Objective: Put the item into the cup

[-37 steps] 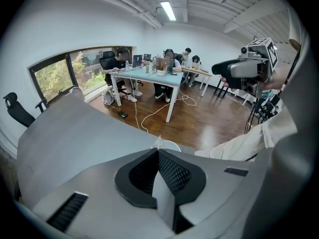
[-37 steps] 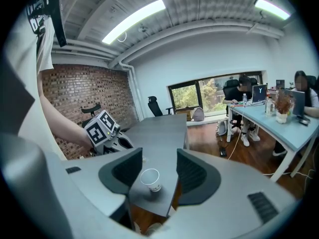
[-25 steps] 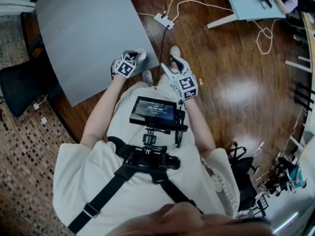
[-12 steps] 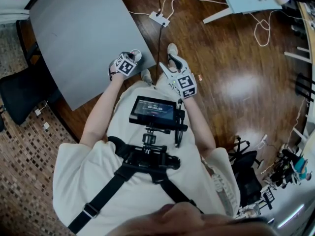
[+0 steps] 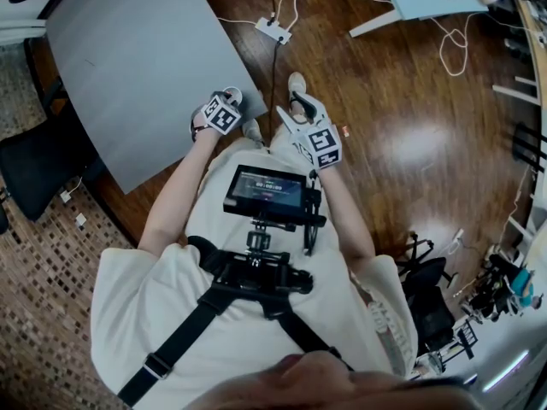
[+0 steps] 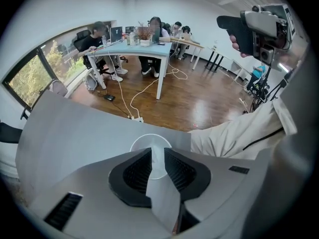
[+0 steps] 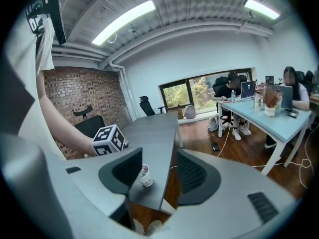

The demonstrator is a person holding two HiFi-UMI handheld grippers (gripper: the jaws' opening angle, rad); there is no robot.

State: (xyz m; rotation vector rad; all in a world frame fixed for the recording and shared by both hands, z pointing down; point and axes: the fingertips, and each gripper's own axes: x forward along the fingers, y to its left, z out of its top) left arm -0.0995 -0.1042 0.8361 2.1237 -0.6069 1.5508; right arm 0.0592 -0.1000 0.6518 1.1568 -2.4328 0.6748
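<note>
Release step: the left gripper's [image 6: 157,158] jaws have just been opening around a pale, strip-like item [image 6: 162,198], directly above the cup [image 6: 139,142] at the table's [image 5: 137,67] near corner. The right gripper [image 7: 158,172] is open and empty. Next, confirm the drop and lift clear.

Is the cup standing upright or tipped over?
Upright: the cup stands on its base near the table corner, mouth up.

Ceiling strip lights [image 7: 124,20] brighten the room, glare patches the wooden floor [image 5: 419,156], fisheye edges warp darkly.
</note>
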